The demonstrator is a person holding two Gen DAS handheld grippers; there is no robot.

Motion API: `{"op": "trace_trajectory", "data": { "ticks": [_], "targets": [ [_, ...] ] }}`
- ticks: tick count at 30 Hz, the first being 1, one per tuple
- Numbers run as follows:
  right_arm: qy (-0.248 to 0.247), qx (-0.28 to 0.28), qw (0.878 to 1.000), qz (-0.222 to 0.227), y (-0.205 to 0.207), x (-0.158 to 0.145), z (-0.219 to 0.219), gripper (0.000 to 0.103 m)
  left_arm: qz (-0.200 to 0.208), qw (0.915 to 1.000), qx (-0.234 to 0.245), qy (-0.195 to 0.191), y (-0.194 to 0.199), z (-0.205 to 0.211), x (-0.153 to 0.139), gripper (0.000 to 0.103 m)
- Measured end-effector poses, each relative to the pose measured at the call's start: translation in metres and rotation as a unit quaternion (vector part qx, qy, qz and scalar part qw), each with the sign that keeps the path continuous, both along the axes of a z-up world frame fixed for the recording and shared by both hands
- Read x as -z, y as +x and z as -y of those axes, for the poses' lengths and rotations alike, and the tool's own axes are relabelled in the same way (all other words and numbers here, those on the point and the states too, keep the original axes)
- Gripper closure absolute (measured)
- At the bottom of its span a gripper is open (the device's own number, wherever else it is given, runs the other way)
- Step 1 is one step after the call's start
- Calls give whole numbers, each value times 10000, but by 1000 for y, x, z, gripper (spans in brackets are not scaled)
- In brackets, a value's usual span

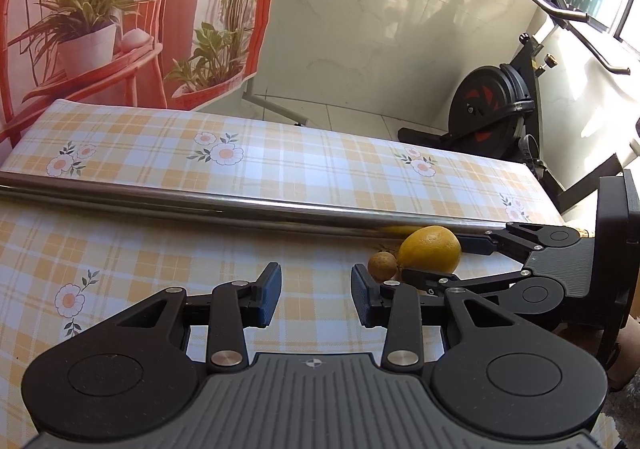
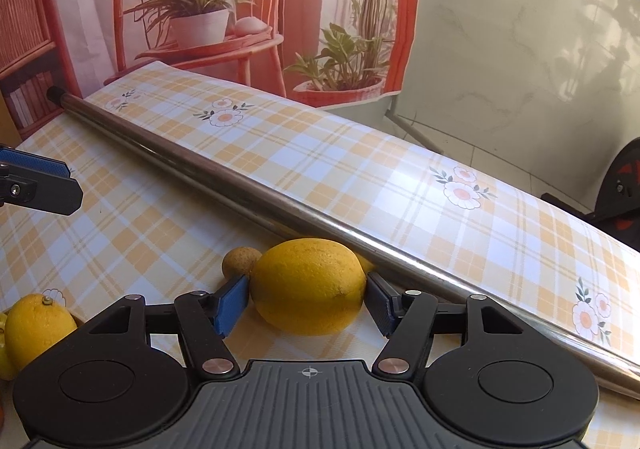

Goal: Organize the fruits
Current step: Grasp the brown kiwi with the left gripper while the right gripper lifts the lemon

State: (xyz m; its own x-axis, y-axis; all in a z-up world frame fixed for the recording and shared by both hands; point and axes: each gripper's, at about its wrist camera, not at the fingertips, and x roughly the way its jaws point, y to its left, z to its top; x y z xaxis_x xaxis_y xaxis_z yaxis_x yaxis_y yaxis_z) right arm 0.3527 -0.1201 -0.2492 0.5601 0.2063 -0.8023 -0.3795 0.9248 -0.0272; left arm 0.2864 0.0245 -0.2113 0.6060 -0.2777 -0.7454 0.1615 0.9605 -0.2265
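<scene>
At the centre of the bench (image 2: 160,217), just before the steel rail (image 2: 248,185), we found the large lemon (image 2: 308,285) lying between the pads of the right hand-held gripper (image 2: 307,303). Its jaws stood at either end of the fruit, touching or all but touching; we could not confirm that they were pressing. The left hand-held gripper (image 1: 316,295) was a little apart and held nothing, its jaws set over bare cloth.

We judged the step in hand to be the taking up of this lemon. The next move would call for a firm closure and a straight lift clear of the rail behind and the small brown fruit (image 2: 240,261) touching the lemon at ten o'clock.

A second lemon (image 2: 38,323) at the right view's eight o'clock was partly cut off by the gripper body. We saw no bowl or basket, so the destination remained unknown. A yellow patch behind the lemon, at two o'clock, could not be identified.
</scene>
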Motion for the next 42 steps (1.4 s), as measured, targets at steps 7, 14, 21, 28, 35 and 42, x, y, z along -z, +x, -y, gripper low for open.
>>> {"op": "trace_trajectory", "data": {
  "ticks": [7,14,21,28,35,42],
  "targets": [
    [224,45,9997,-58,-14,-2,11,45,-372,9988,85,-296,23,14,14,63],
    [394,373,9985,-103,-37,-5,34,45,-704,9955,145,-620,48,30,29,63],
    [554,674,9961,-122,-57,-5,53,45,-1010,9932,161,-547,63,48,51,63],
    [665,850,9941,-115,-68,-5,61,45,-1150,9922,233,-424,69,66,66,63],
    [755,935,9927,-121,-71,-5,64,45,-1087,9934,240,-261,73,73,72,71],
    [815,1047,9910,-167,-79,-6,65,45,-964,9948,283,-163,66,70,66,76]
  ]
}}
